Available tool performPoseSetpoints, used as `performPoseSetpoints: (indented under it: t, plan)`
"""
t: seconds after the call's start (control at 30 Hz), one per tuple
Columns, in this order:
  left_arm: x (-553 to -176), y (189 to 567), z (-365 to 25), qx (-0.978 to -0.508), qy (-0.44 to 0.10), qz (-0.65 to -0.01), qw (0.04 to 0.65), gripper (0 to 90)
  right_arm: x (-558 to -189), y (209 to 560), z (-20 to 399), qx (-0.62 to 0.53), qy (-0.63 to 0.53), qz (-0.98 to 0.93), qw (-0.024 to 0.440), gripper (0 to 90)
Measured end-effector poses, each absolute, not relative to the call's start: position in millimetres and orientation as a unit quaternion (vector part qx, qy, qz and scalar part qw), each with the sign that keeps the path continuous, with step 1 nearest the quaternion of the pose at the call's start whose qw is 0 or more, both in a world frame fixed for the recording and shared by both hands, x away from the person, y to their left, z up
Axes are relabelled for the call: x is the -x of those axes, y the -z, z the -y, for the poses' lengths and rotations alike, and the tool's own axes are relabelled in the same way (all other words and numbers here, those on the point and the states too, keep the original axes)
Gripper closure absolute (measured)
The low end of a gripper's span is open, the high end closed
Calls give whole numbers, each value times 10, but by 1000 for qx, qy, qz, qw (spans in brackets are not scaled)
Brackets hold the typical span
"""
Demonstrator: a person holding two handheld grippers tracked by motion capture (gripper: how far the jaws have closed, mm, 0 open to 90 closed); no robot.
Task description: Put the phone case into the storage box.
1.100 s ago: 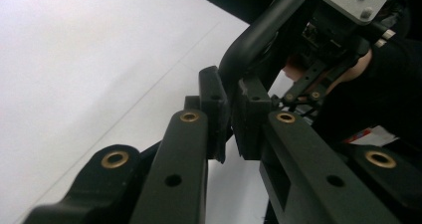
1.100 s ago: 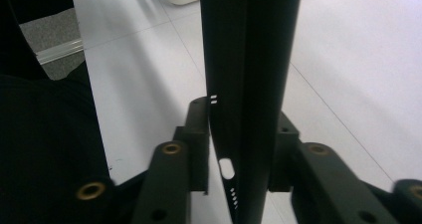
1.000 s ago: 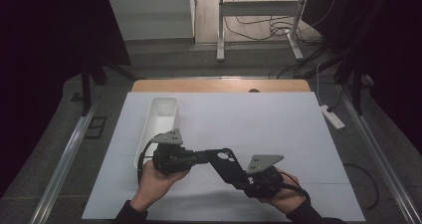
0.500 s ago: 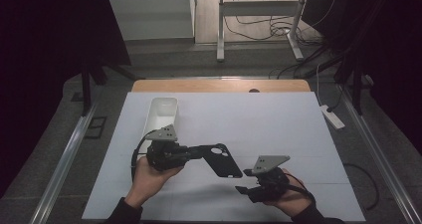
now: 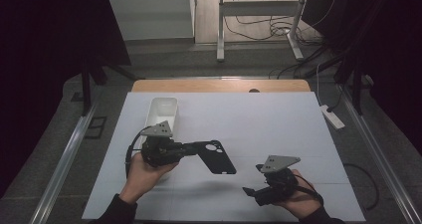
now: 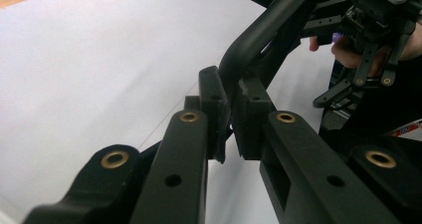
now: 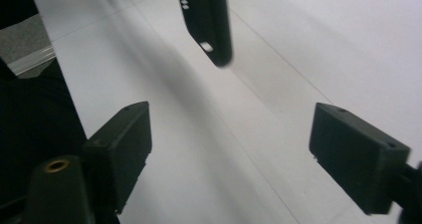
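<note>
Left gripper [image 5: 191, 147] clamped tight on one edge of the black phone case [image 5: 217, 157], holding it up off the white table [image 5: 278, 129] about mid-table, a bit left of centre. Close-up from the left gripper view says the same: pads [image 6: 214, 109] pinched narrow on the case rim [image 6: 259, 40], no gap to speak of.

Right gripper [image 5: 251, 190] sitting low near the front edge, well apart from the case, jaws spread wide with nothing between them. Right gripper view looks across bare table, with the case's end [image 7: 211, 20] hanging above and ahead.

White bin [image 5: 161, 115] just behind the left hand, looks empty from here, though can't see all the way to the bottom.

Progress-wise, guessing about halfway: case picked up and carried solo by the left side. Not yet done: getting it into that bin, if that's the destination. Honestly can't tell for sure. Short swing back-left and a release would probably finish it.
</note>
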State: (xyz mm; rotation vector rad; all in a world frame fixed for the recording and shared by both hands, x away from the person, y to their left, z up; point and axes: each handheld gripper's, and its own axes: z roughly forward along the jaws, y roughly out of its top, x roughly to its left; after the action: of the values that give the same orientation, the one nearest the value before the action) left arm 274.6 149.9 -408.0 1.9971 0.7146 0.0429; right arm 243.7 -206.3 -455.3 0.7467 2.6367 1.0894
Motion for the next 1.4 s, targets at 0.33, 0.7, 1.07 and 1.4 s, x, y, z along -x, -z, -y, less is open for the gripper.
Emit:
performPoseSetpoints:
  t: [0.33,0.7,1.07,1.4]
  plan:
    - [-2789,4007,-1636,-821,-20,-301,485,837,-2401,4552,2249,-280,-370,-879,113,36]
    - [-2826,3950,-1755,-819,-21,-305,486,837,-2376,4564,2458,-318,-377,-862,116,0]
    - [-2885,3892,-1851,-819,-22,-310,482,837,-2354,4588,2668,-358,-378,-845,121,0]
    - [-2954,3802,-1916,-822,-27,-314,475,836,-2308,4579,2858,-390,-369,-833,137,0]
